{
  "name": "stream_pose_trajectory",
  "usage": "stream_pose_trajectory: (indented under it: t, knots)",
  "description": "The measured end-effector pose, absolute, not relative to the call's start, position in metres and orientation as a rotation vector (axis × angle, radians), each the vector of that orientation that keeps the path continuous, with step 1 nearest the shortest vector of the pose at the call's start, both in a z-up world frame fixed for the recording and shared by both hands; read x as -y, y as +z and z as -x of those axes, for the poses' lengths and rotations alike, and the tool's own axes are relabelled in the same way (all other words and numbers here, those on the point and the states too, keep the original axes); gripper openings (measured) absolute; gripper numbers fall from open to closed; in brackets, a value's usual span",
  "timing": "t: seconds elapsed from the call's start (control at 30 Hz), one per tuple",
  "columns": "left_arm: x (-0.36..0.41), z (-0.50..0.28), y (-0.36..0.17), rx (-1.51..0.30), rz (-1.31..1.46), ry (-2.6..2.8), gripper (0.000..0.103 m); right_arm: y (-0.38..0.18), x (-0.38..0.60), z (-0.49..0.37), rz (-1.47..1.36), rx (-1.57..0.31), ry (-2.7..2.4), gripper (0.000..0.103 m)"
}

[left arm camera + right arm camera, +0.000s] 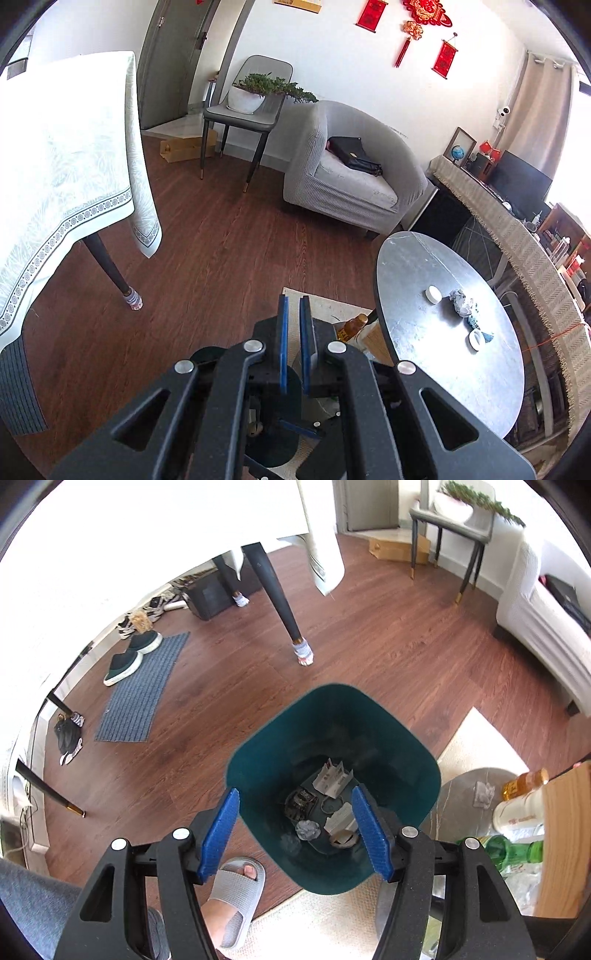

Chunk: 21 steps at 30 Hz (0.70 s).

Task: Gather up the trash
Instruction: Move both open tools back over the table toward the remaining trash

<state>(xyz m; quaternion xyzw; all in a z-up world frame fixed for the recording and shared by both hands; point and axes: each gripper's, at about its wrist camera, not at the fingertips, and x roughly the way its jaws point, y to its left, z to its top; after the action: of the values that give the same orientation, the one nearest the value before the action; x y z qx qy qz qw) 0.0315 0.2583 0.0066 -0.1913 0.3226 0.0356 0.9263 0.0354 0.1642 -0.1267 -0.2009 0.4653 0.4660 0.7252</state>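
In the right wrist view a dark teal bin [332, 738] stands on the floor, holding a crumpled grey paper [308, 830] and several white scraps. My right gripper [295, 793] hangs open above its near rim, nothing between the blue pads. In the left wrist view my left gripper [294, 306] is shut and holds nothing, above the floor to the left of a round grey table [424, 369]. On that table lie a crumpled paper [460, 301], a white cap [433, 294], a white ring [476, 339] and a blue wrapper [474, 321].
A person's foot in a grey slipper [236, 890] stands beside the bin. A green bottle [509, 849], a yellow-capped bottle [524, 782] and a tissue [484, 794] sit low at the right. A cloth-covered dining table [55, 166], an armchair [351, 177] and a doormat [144, 690] surround the wooden floor.
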Motion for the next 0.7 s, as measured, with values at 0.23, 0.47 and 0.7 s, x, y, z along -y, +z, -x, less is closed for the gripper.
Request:
stream_pose_trajectory:
  t: [0.23,0.47,0.7]
  knots:
    - [-0.247,-0.032,0.025,-0.614,0.405,0.038,0.006,-0.071,-0.139,-0.027,0.378,-0.923,1.061,0.054]
    - [-0.225,-0.040,0.036,-0.574,0.390,-0.006,0.006,-0.028,-0.099,-0.028,0.357,-0.838,1.000,0.051]
    - [-0.192,-0.054,0.036,-0.593,0.356,-0.053,0.007,-0.006,-0.032,-0.049,0.303,-0.802,0.883,0.049]
